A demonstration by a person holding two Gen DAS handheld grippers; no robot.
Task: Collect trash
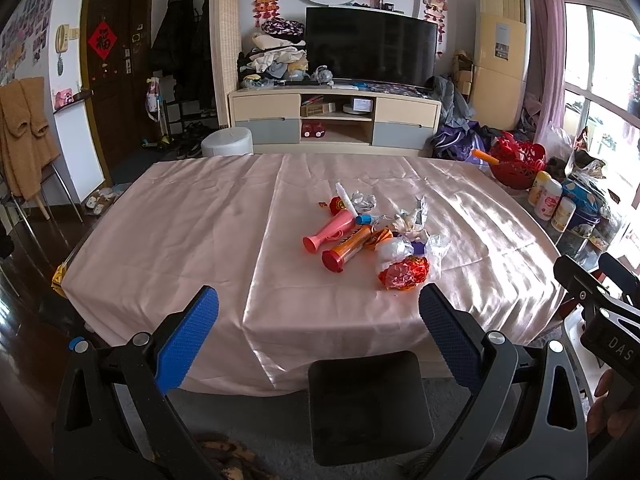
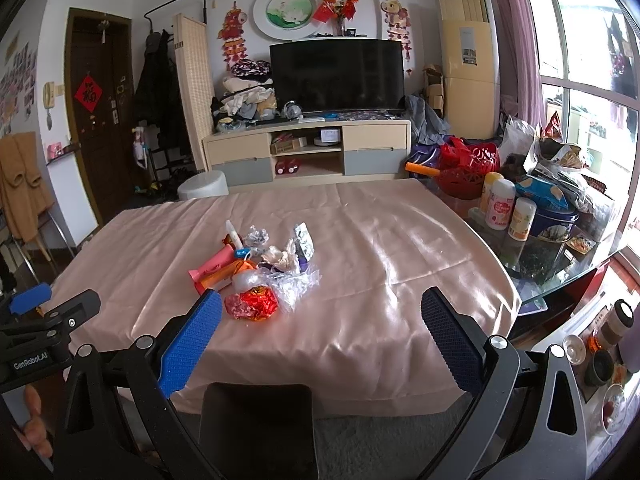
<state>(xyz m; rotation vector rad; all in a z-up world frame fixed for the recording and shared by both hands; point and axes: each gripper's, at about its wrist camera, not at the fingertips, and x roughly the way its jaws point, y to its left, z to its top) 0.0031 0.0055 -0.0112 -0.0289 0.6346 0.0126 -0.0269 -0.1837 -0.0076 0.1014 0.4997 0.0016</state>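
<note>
**Trash untouched, collection not begun**

Trash point(image 1: 372, 236) sits heaped mid-frame on the table point(image 1: 180, 240). We hold the left gripper point(image 1: 318, 336) and right gripper point(image 2: 320, 338) at the lower edge, jaws wide apart, empty. We judge everything remains to gather.

Trash pile point(image 1: 372, 236) near middle of surface point(image 1: 180, 232), tubes point(image 1: 344, 246) on its left side, crumpled wrappers point(image 1: 404, 272) at near edge. Bottles point(image 1: 550, 200) and tin point(image 1: 586, 220) at right end. Chair back point(image 1: 368, 404) before near edge. TV stand point(image 1: 336, 120) behind.
</note>
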